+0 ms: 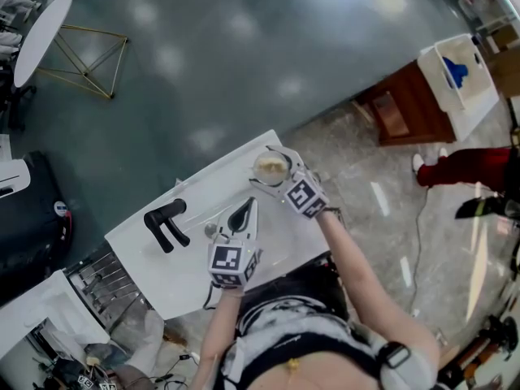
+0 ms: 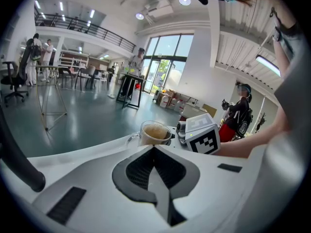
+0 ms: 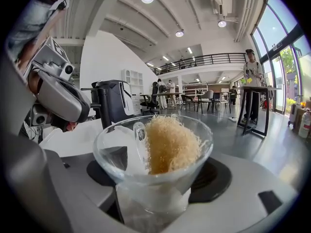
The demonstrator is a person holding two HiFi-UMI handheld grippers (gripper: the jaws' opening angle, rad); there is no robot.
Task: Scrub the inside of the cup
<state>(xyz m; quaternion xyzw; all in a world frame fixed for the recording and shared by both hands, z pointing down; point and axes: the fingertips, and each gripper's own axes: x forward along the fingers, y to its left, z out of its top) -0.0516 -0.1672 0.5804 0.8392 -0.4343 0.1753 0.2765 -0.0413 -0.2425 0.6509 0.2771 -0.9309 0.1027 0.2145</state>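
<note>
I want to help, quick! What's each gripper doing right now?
Left gripper: shut, holding nothing.
Right gripper: closed on the glass cup, with the scrubber inside it.

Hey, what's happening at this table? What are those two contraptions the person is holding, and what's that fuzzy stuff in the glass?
A person is working with a handheld gripper in each hand at a white table. The right gripper has its jaws wide on either side of a clear glass cup with a tan fibrous scrubber inside; whether they press on the cup is unclear. The left gripper is shut and empty, pointing toward the cup from nearby.
</note>
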